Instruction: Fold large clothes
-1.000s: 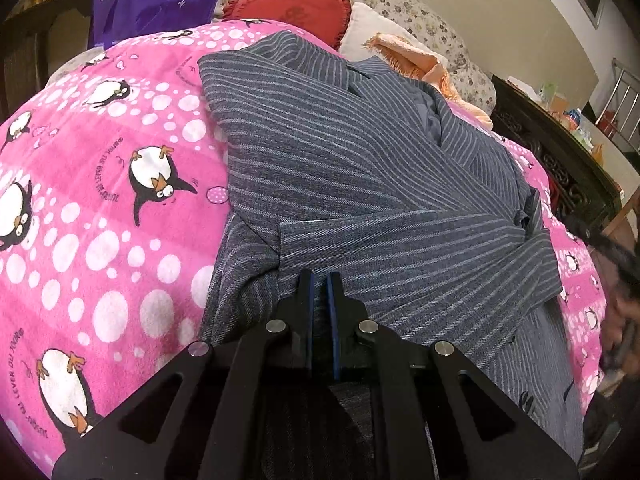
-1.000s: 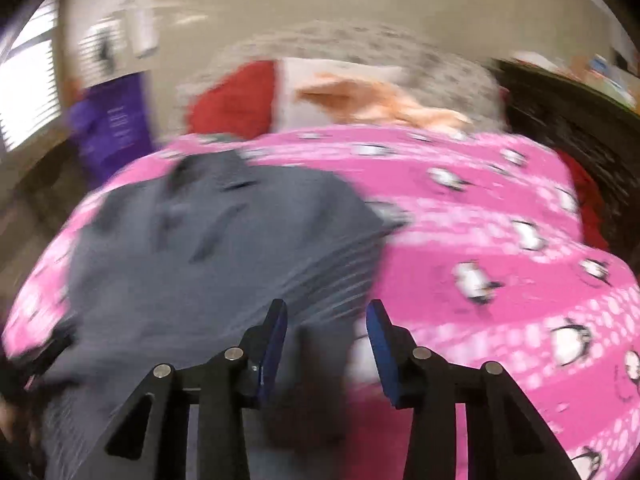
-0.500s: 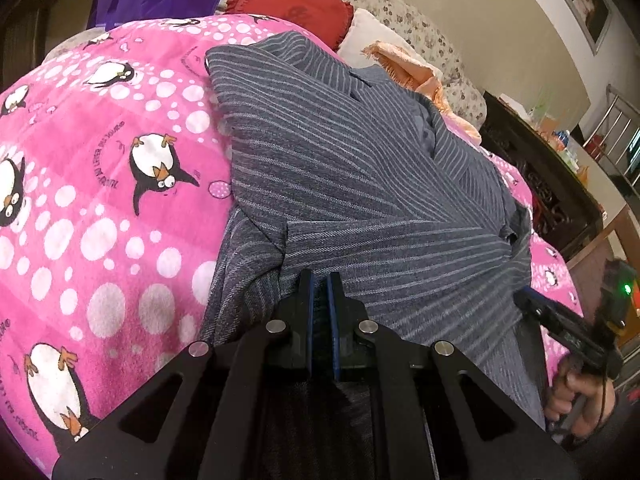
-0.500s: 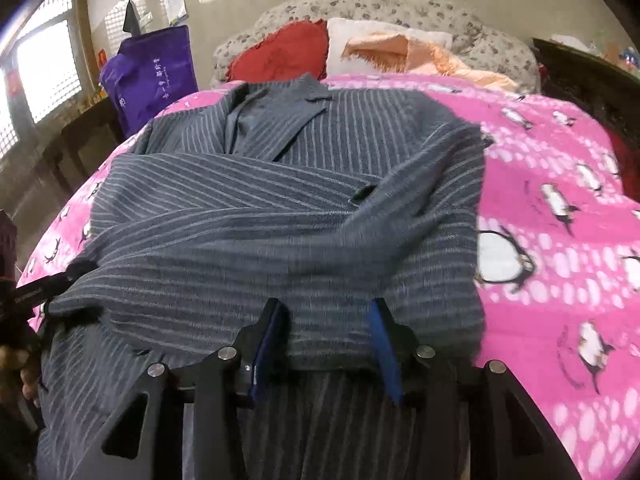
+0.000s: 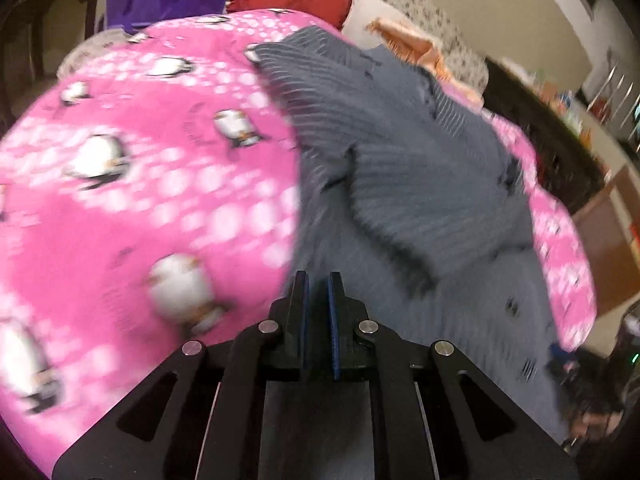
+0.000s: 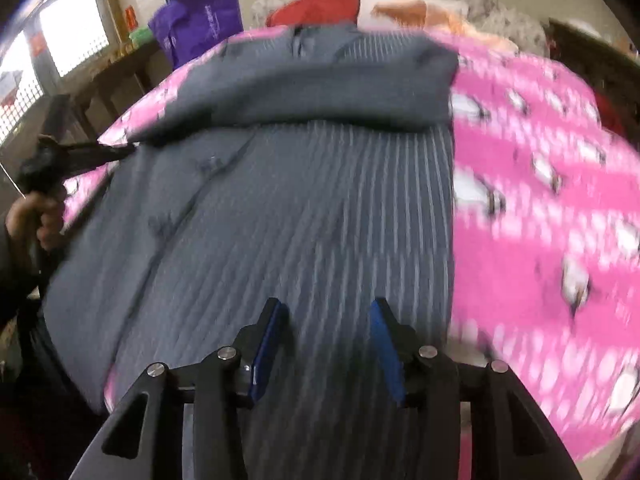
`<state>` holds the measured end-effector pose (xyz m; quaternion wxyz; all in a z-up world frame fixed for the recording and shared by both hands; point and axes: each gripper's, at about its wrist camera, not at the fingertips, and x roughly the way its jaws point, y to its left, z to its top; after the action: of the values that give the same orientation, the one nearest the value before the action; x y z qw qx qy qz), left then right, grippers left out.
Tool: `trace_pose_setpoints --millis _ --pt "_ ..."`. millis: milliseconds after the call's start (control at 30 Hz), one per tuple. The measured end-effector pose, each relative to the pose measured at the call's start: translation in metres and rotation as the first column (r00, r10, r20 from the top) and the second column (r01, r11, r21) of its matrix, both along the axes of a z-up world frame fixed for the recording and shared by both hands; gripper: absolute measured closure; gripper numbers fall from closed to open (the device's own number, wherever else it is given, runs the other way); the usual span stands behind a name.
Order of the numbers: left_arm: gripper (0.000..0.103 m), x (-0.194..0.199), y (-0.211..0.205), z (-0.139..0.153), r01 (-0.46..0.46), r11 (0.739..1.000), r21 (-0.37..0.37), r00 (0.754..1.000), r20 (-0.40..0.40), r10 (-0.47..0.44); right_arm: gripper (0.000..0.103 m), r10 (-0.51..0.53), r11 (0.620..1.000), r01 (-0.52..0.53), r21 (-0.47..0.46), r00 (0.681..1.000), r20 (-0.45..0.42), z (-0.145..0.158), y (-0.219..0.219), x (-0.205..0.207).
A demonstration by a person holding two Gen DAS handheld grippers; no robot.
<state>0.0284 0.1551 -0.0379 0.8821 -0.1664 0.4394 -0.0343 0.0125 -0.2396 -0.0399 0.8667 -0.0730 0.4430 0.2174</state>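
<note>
Shifted jacket (image 6: 304, 208) beneath parted jaws

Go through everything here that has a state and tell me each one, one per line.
Striped jacket: spread on the pink blanket, sleeves folded across its upper half.
Pink blanket: spread over the bed.
Left gripper: shut, nothing visible between its pads.
Right gripper: open over the jacket, jaws just widening.

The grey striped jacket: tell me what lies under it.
The grey striped jacket lies spread on a pink penguin-print blanket, which shows on both sides of it. Whatever lies beneath the jacket's middle is covered by the cloth and cannot be seen.
</note>
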Motion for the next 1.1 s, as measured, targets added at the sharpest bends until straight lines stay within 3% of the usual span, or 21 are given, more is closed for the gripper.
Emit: trace_pose_setpoints --millis 67,133,200,400,533,700,900,1033,1067,1100 --pt "0.096 -0.02 0.015 0.0 -0.025 0.999 0.044 0.999 -0.022 0.026 0.059 -0.015 1.0 0.015 0.024 1.0 0.001 0.003 -0.006 -0.006" --pt "0.079 -0.036 0.025 -0.003 -0.049 0.995 0.084 0.997 -0.05 0.053 0.059 -0.058 0.998 0.057 0.012 0.998 0.038 0.009 -0.011 -0.012" --pt "0.07 -0.055 0.028 -0.007 -0.043 0.993 0.113 0.996 -0.071 0.051 0.059 -0.102 0.995 0.102 -0.005 0.991 0.082 0.016 -0.017 -0.018" --pt "0.064 -0.097 0.009 -0.011 0.03 0.997 0.077 0.999 -0.043 -0.027 0.056 -0.151 0.987 0.145 0.075 0.985 0.082 0.018 -0.044 -0.034" --pt "0.062 -0.103 0.011 -0.011 0.039 0.999 0.014 0.999 -0.036 -0.038 0.049 -0.15 0.984 0.143 0.102 0.987 0.066 0.012 -0.051 -0.047" --pt "0.062 -0.099 0.014 -0.001 0.016 1.0 0.02 1.0 0.003 -0.016 0.044 -0.152 0.978 0.147 0.151 0.988 0.023 0.002 -0.061 -0.061" --pt "0.062 -0.09 0.002 -0.005 0.073 0.997 0.029 0.997 -0.014 -0.072 0.044 -0.071 0.967 0.076 0.243 0.997 -0.029 -0.008 -0.059 -0.061" --pt "0.062 -0.094 0.011 0.005 0.031 0.999 0.029 0.999 0.024 -0.032 0.046 -0.024 0.956 0.032 0.291 0.999 -0.032 -0.007 -0.057 -0.059" --pt "0.059 -0.095 0.013 0.007 0.017 0.999 0.033 0.999 0.039 -0.019 0.047 -0.022 0.959 0.03 0.282 0.999 -0.033 -0.008 -0.056 -0.058" --pt "0.047 -0.096 0.014 0.009 0.008 0.999 0.035 0.999 0.048 -0.009 0.048 -0.022 0.962 0.031 0.273 0.999 -0.038 -0.01 -0.056 -0.057"
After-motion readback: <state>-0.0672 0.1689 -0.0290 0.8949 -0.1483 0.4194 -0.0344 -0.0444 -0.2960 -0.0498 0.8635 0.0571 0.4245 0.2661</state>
